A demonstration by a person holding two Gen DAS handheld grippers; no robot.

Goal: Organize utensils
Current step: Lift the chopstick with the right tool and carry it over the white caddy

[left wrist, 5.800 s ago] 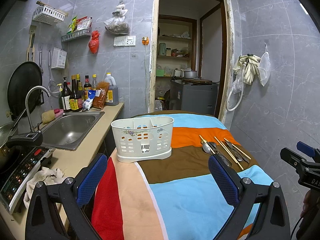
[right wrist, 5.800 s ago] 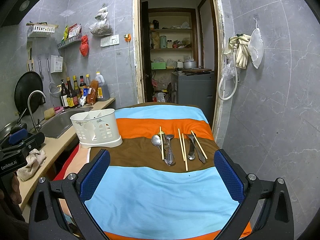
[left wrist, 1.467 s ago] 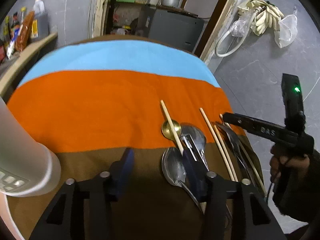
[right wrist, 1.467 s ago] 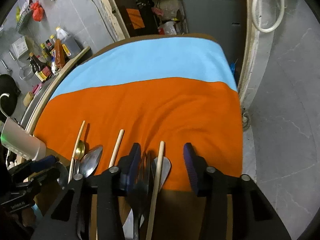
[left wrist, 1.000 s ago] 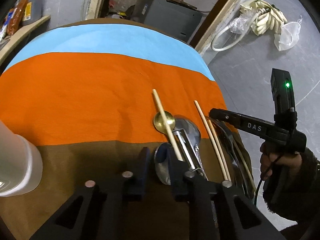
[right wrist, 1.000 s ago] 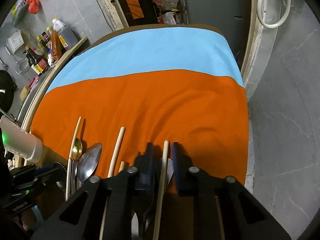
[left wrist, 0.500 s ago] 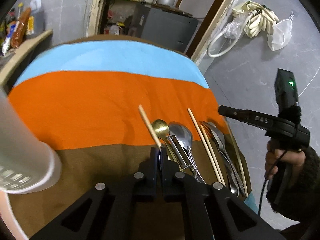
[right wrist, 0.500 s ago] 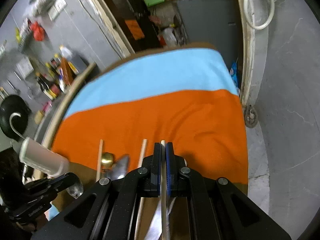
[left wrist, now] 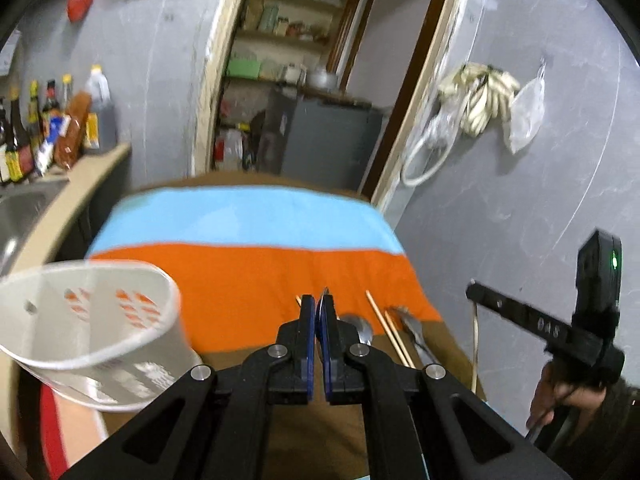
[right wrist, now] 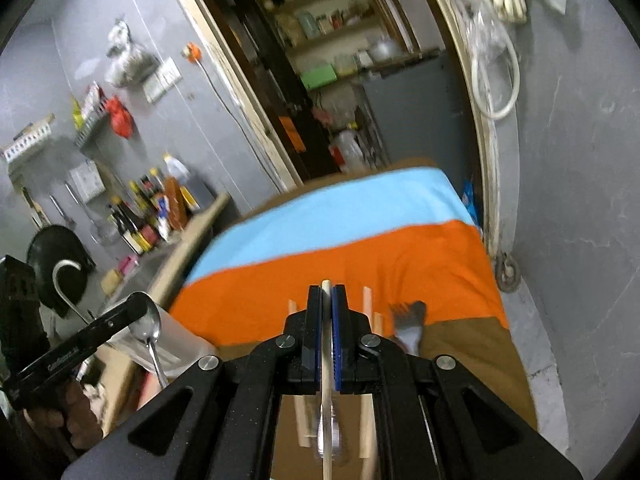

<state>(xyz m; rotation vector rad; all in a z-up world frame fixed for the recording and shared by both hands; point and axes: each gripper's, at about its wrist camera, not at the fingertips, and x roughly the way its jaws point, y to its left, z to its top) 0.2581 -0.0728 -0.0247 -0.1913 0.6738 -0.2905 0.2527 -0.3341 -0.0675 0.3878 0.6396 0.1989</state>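
Fingers, left: on your left gripper [left wrist: 318, 308] they are clenched on a held spoon [right wrist: 150, 328]. The right wrist view shows it at lower left, bowl up and handle hanging down.
Fingers, right: on your right gripper [right wrist: 327, 296] they are clamped on a held chopstick [right wrist: 327, 286]. Its tip pokes out past the pads. The left wrist view shows it at the right edge, dangling below the fingers.
Container: the white caddy [left wrist: 92, 320] sits at lower left of the left wrist view. Its mouth tilts toward that camera and orange shows through the wall holes. Motion blur hides whatever may lie inside.
On the bench: a loose spoon [left wrist: 360, 330], a pair of chopsticks [left wrist: 390, 332] and a fork [left wrist: 412, 328] lie close together. They sit where the orange band of the striped cloth [left wrist: 248, 272] meets the brown band.
Edges: the bench's right edge drops to grey floor beside the door frame [right wrist: 486, 184]. Its far edge faces the doorway. To the left of it are a sink [left wrist: 20, 208] and bottles [left wrist: 24, 136].
Open room: the orange and blue bands beyond the utensils are bare cloth. The caddy stands well apart from the utensils, at the left.
Writing: "DAS" reads along your right gripper's arm in the left wrist view. The lettering on your left gripper and the bottle labels are too blurred to read.
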